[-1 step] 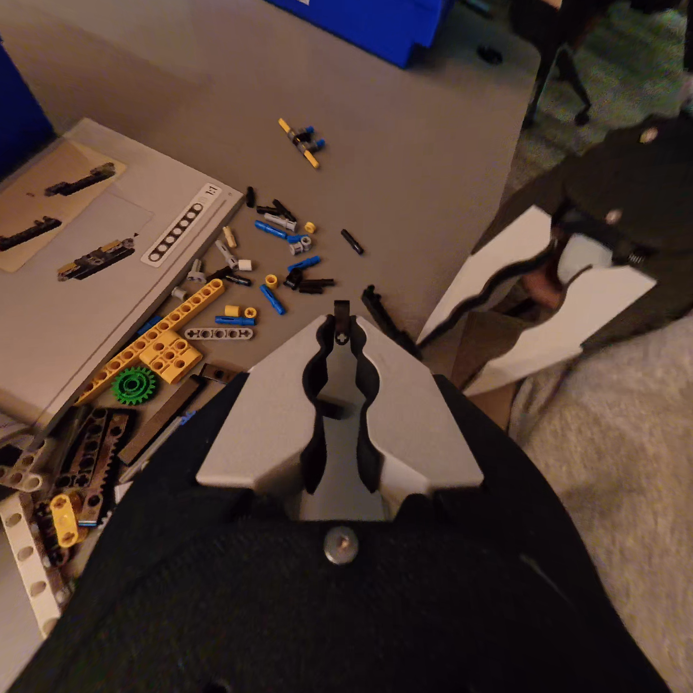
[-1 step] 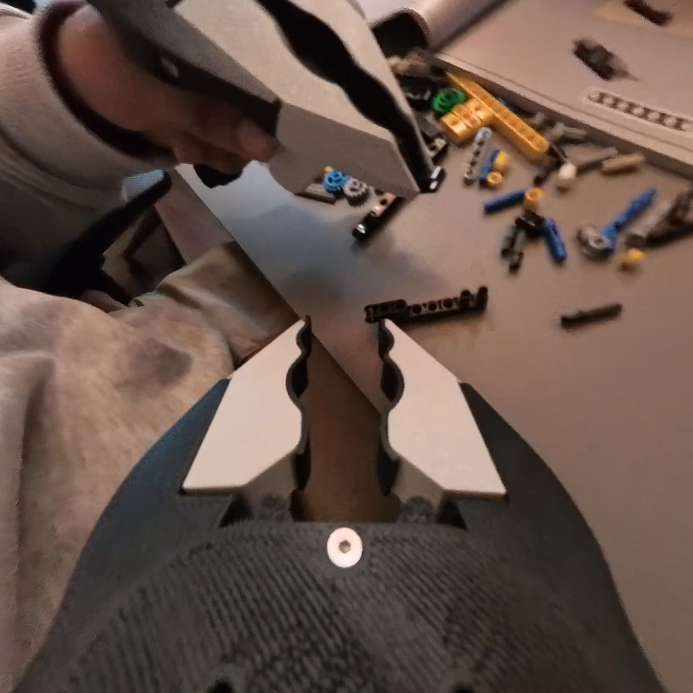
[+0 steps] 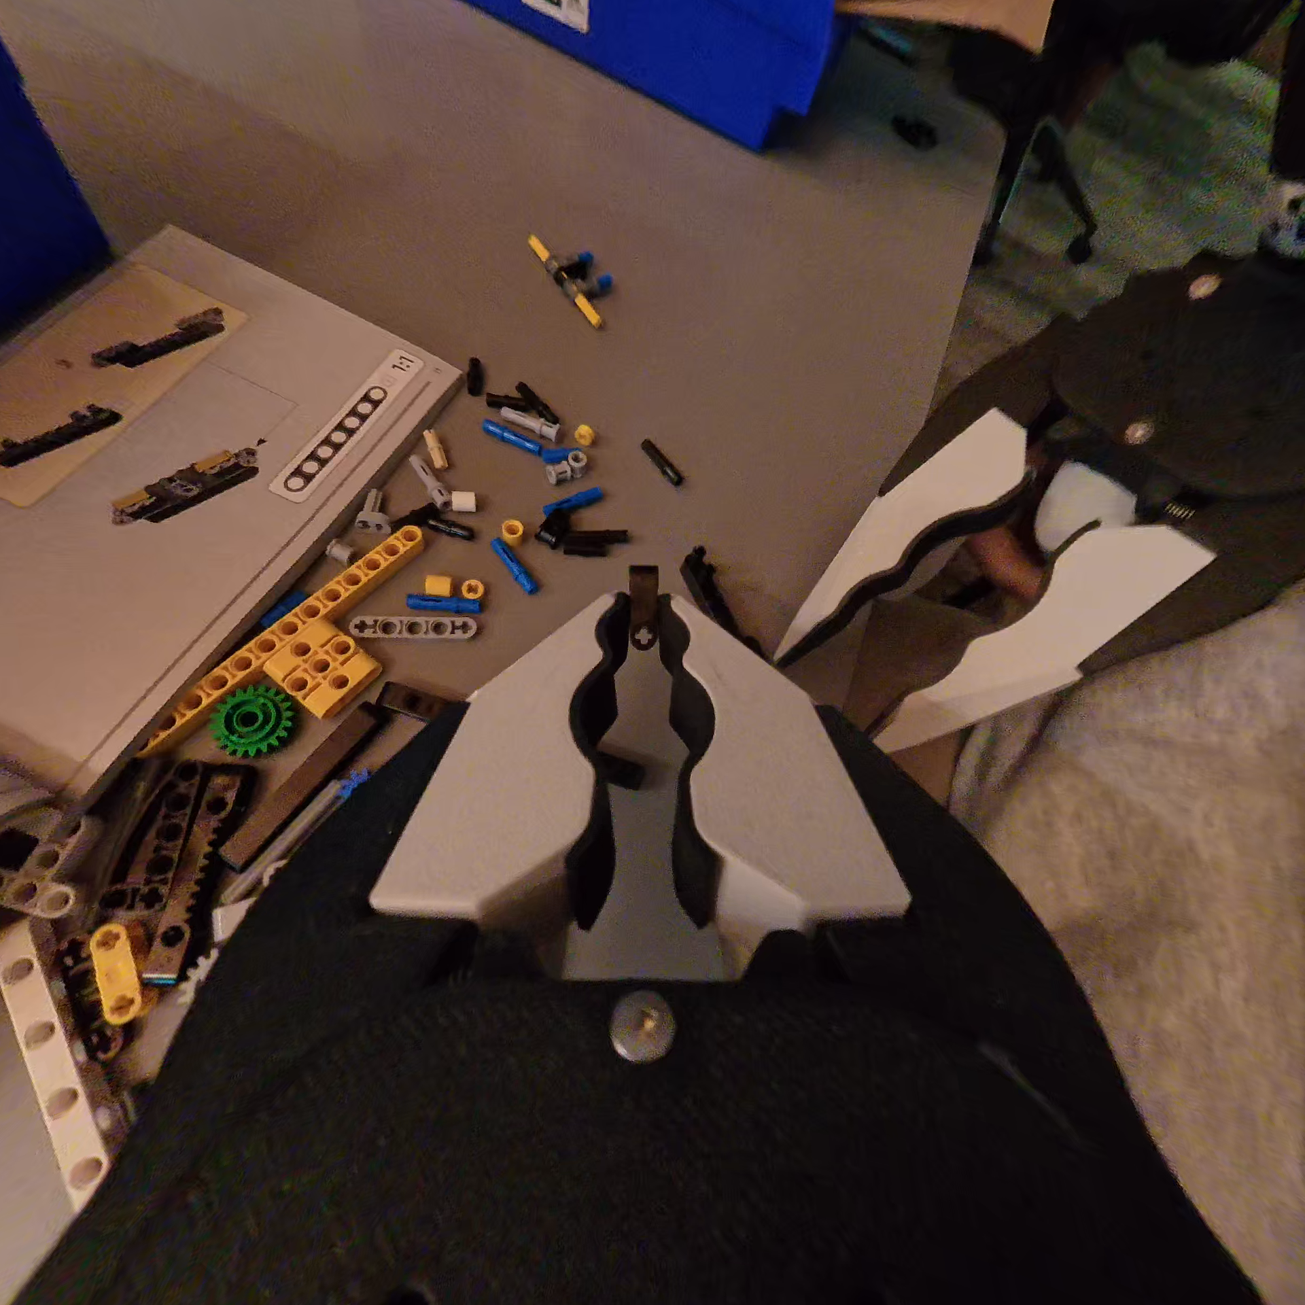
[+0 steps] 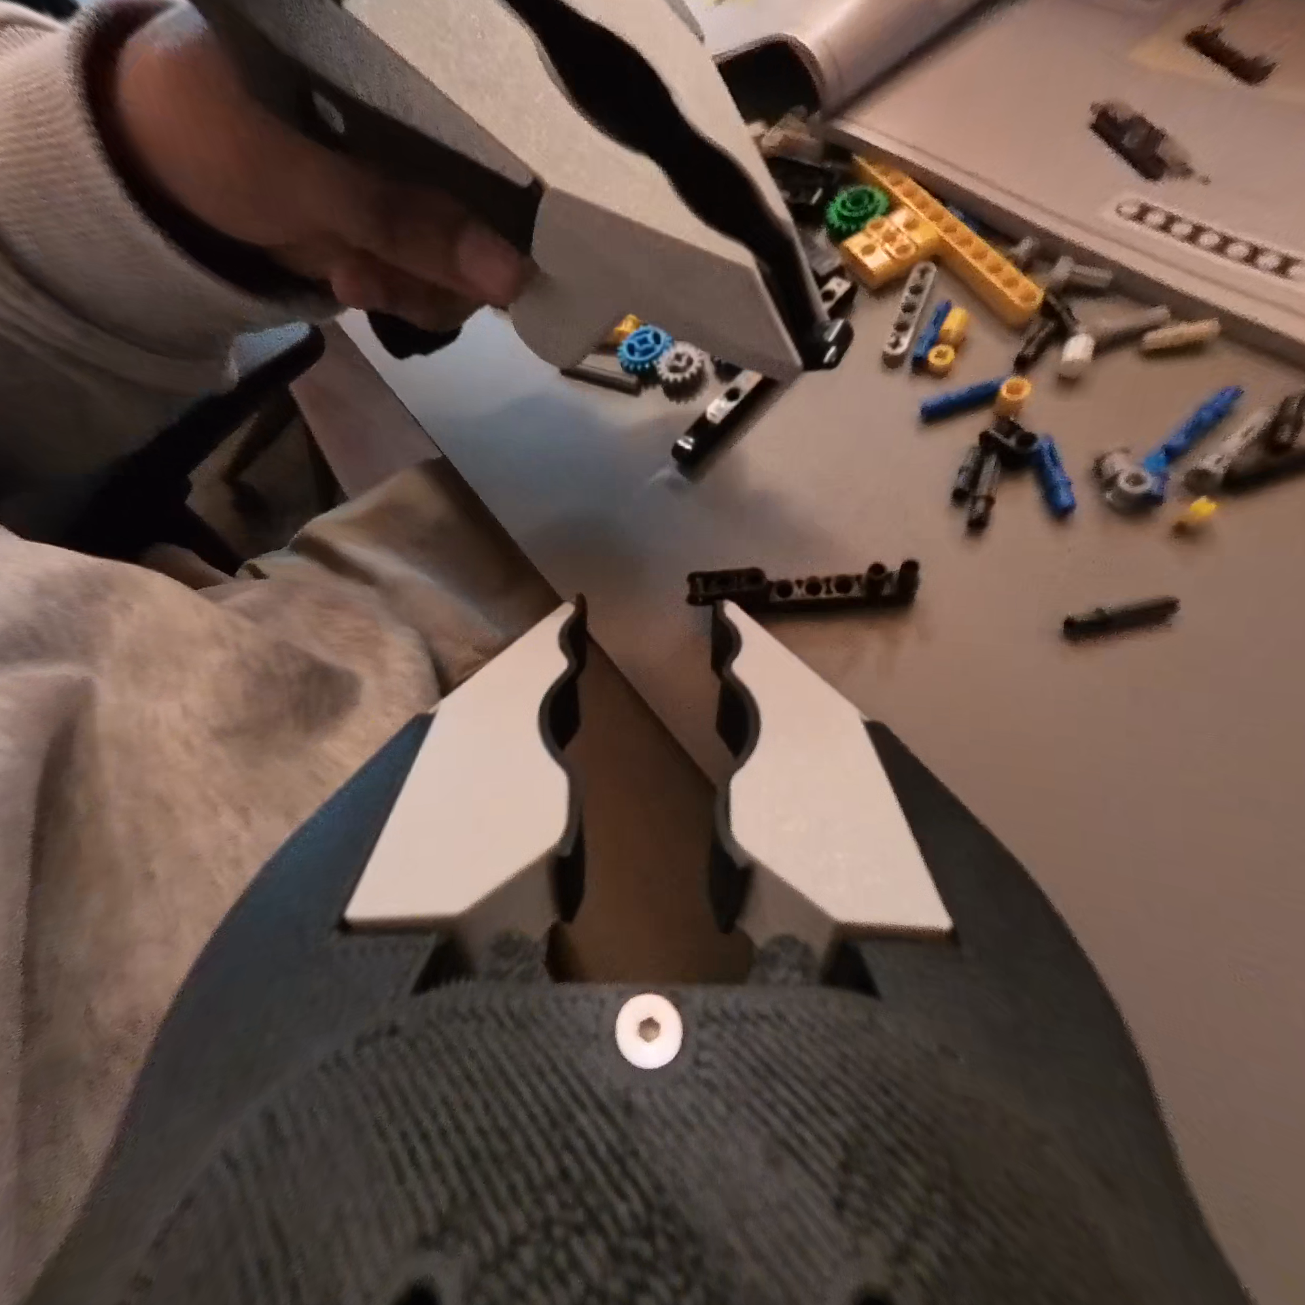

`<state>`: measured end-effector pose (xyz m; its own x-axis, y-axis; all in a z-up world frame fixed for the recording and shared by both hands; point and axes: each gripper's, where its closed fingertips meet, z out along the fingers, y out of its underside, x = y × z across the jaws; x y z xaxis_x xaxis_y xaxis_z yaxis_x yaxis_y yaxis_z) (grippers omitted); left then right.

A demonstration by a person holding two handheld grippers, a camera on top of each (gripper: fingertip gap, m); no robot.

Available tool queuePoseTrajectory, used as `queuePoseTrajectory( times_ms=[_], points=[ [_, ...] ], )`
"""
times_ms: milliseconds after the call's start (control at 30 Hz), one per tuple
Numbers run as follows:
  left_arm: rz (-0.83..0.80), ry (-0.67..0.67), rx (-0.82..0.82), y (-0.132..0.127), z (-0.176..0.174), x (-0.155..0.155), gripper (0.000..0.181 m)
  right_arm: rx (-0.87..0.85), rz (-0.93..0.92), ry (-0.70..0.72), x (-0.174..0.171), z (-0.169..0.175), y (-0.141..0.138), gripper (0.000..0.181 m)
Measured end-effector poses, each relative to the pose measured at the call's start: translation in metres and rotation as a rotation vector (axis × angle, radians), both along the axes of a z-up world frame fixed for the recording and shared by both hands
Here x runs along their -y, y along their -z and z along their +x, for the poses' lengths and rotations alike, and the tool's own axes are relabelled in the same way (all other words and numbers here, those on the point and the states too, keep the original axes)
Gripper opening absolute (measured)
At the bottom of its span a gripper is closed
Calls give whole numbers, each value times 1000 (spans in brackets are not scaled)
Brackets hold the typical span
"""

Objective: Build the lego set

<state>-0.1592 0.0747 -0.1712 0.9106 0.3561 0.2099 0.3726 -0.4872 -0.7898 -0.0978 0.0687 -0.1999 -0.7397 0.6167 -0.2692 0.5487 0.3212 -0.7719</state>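
Note:
My left gripper (image 3: 642,606) is shut on a small black lego piece (image 3: 642,582) with a cross hole, held upright above the grey table (image 3: 706,282). It also shows in the right wrist view (image 4: 812,353), with the piece (image 4: 832,344) at its tips. My right gripper (image 4: 646,614) is open and empty over the table's near edge. A black beam assembly (image 4: 801,586) lies flat just ahead of it. The assembly also shows in the left wrist view (image 3: 710,593), between the two grippers. The right gripper (image 3: 830,699) appears there too.
An instruction booklet (image 3: 176,565) lies at the left. Beside it are a yellow beam (image 3: 296,628), a green gear (image 3: 252,720) and several small pins. A small yellow-axle assembly (image 3: 568,279) lies farther off. A blue bin (image 3: 671,56) stands at the back. Blue and grey gears (image 4: 664,356) lie under the left gripper. My right fingertips sit around 7 centimeters from my left ones. From the left gripper's tips to the green gear (image 3: 252,720) is close to 12 centimeters. It is also in sight in the right wrist view (image 4: 859,209).

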Motion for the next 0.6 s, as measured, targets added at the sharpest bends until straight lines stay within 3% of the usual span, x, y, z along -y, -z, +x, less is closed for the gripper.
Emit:
queuePoseTrajectory(
  times_ms=[167, 367, 600],
  points=[
    [121, -56, 43, -13, 3, 6, 7, -50, -38, 54, -14, -13, -19, 30],
    [295, -36, 106, -23, 30, -15, 6, -10, -401, 214, -19, -31, -67, 23],
    [319, -93, -14, -27, 27, -14, 6, 219, -661, 322, -25, -40, -64, 29]
  ],
)
